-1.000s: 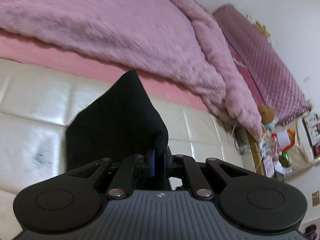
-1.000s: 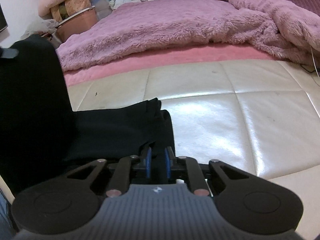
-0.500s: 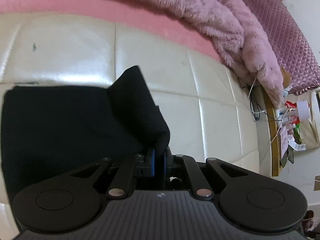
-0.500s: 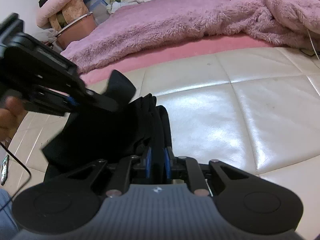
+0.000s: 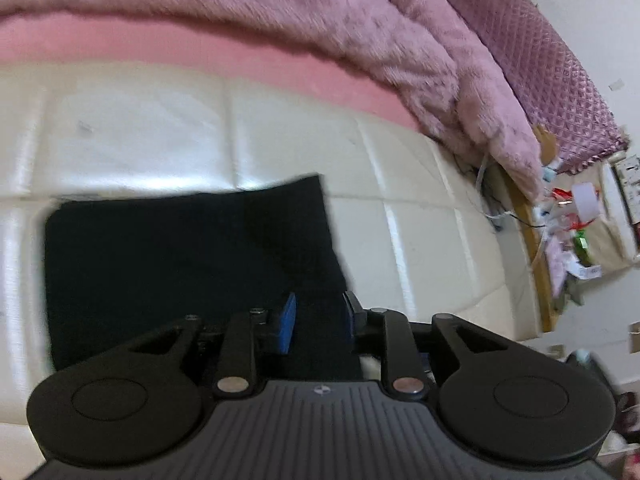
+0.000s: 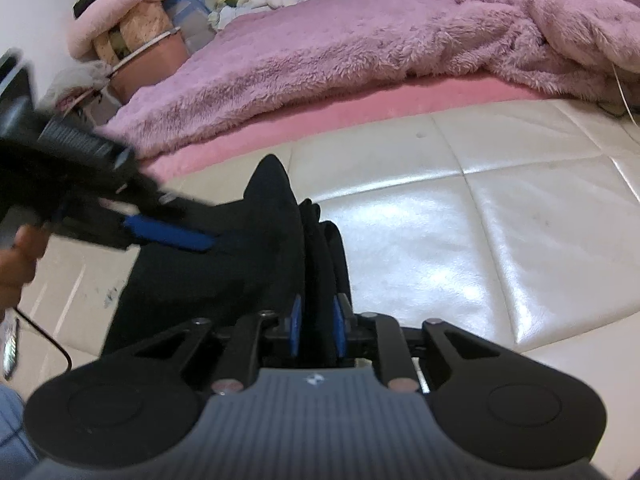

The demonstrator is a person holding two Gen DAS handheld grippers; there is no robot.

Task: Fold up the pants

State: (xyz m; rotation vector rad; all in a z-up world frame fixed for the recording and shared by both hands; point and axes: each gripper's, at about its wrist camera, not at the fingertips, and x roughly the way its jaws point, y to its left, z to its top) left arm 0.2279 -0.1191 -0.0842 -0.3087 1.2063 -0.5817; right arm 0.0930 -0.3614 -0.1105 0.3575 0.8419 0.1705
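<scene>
Lying under both claws: black pants (image 5: pixel 180 256) | left gripper (image 5: pixel 318 322) parted | right gripper (image 6: pixel 316 330) pinching pants

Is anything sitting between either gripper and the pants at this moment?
Nothing visible. The black pants lie on the cream cushion right at both grippers: fabric runs between the left gripper's parted fingers, and the right gripper pinches a bunched edge.
</scene>
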